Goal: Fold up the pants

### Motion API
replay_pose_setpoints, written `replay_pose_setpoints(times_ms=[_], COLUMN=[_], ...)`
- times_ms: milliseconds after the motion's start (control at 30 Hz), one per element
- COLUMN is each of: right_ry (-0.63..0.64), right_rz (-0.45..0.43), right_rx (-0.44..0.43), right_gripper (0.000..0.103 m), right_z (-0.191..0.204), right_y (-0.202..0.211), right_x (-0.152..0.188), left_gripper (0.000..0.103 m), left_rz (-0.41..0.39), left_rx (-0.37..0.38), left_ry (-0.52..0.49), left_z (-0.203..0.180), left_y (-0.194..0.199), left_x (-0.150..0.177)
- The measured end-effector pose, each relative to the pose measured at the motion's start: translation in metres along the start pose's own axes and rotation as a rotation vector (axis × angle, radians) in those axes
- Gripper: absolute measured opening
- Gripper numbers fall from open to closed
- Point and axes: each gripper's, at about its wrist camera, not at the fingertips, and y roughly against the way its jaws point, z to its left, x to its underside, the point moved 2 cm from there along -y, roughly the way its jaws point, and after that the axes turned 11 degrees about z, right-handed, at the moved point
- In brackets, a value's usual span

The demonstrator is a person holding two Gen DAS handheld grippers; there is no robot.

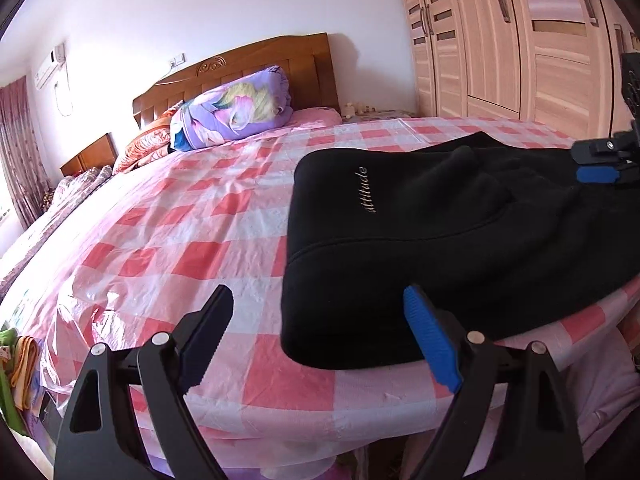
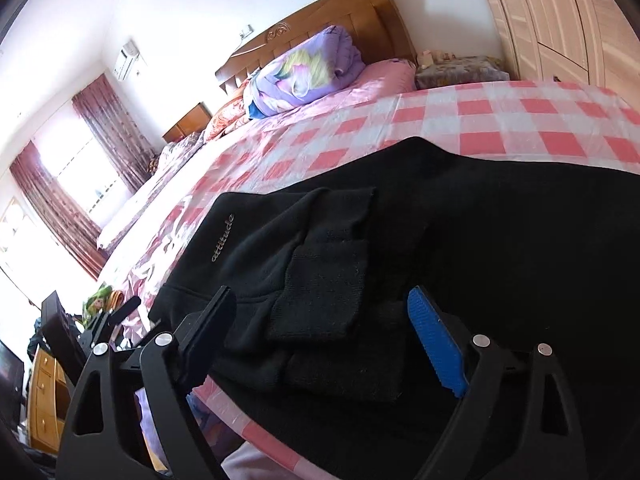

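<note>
Black pants [image 1: 460,232] with "attitude" lettering lie folded on the pink checked bed cover, near the bed's front edge. They also fill the right wrist view [image 2: 420,248], with a ribbed cuff lying on top. My left gripper [image 1: 320,324] is open and empty at the pants' left front corner, its blue finger at the cloth's edge. My right gripper [image 2: 320,320] is open over the cuff and front edge of the pants, holding nothing. The right gripper also shows at the right edge of the left wrist view [image 1: 600,164].
The checked plastic cover [image 1: 180,240] spreads over the bed to the left. A rolled purple quilt [image 1: 236,108] and pillows sit by the wooden headboard [image 1: 248,72]. A wardrobe [image 1: 520,32] stands at the right. Clutter lies on the floor at the left [image 1: 20,368].
</note>
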Motion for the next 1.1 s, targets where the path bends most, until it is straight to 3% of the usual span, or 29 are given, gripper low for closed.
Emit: replay_pose_setpoints(times_ms=[133,233,333,433,467,633,733,800,933,1100], right_ry=[-0.027,-0.02,-0.027,-0.062,-0.067,0.036,-0.008,-0.065,-0.033,-0.078], right_rz=[0.118,0.121,0.093,0.082,0.07,0.021,0.038,0.033,-0.016,0.016], right_rx=[-0.064,-0.058,-0.094,-0.113,-0.101,-0.021,-0.001,-0.033,0.006,-0.004], right_gripper=[0.076,0.075,0.064,0.028,0.011,0.009,0.009,0.009,0.009,0.009], right_z=[0.002,0.005,0.006,0.0,-0.002,0.014,0.004,-0.007,0.0,-0.014], right_y=[-0.026,-0.032,-0.033,-0.037,-0.035,-0.016,-0.018,-0.017,-0.003,-0.017], right_x=[0.008,0.005,-0.008,-0.017,-0.017,-0.002,0.009,0.016,0.02,0.025], left_gripper=[0.087,0.088,0.088,0.088,0.088,0.089,0.089,0.09,0.09,0.09], left_rz=[0.006,0.012,0.016,0.017,0.016,0.009,0.009,0.01,-0.004,0.011], left_rx=[-0.004,-0.012,-0.019,-0.022,-0.024,-0.042,-0.028,-0.027,-0.054,-0.032], left_ry=[0.001,0.001,0.0,-0.003,-0.006,-0.011,0.005,0.004,-0.025,-0.003], left_z=[0.0,-0.002,-0.003,-0.003,-0.003,-0.001,0.001,0.001,-0.003,-0.001], left_y=[-0.003,-0.005,-0.007,-0.007,-0.007,-0.005,-0.006,-0.005,0.0,-0.005], left_x=[0.002,0.002,0.002,0.001,0.002,0.001,0.001,0.002,0.001,0.002])
